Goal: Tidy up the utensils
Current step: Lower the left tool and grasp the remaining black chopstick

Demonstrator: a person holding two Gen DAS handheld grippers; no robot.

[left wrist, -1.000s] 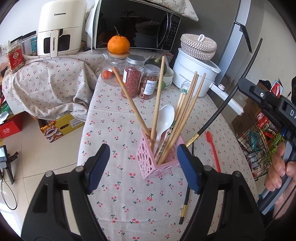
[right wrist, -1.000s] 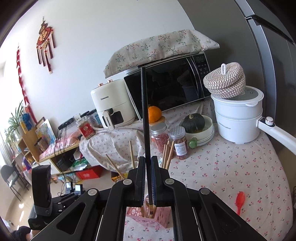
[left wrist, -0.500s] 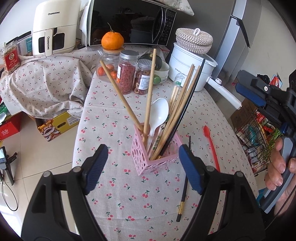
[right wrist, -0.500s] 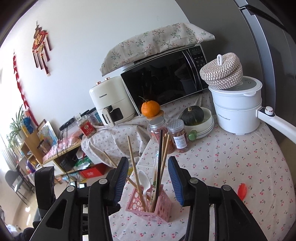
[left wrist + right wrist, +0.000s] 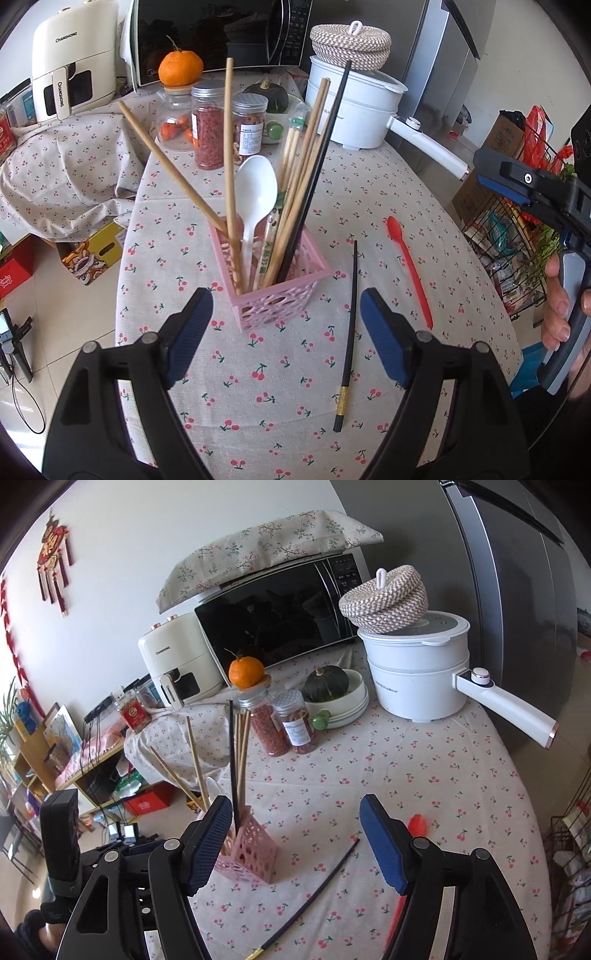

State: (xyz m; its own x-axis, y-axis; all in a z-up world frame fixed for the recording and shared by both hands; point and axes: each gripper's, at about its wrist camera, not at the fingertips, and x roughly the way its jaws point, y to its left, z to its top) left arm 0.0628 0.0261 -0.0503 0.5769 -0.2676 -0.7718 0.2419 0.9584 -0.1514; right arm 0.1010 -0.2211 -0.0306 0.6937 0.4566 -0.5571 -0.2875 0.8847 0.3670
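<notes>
My left gripper [image 5: 286, 338] hangs above the near part of the table [image 5: 369, 177], its jaws opening with nothing between them. Just beyond it, toward the table's left edge, stands the pink holder [image 5: 280, 280], filled with wooden chopsticks [image 5: 229, 147], a white spoon [image 5: 256, 195] and one black chopstick [image 5: 314, 173] leaning upright. Right of the holder a second black chopstick [image 5: 349, 325] lies flat on the cloth, and farther right, apart from it, the red spoon [image 5: 408, 266]. My right gripper [image 5: 295, 843] hovers over that loose chopstick, jaws opening, empty.
</notes>
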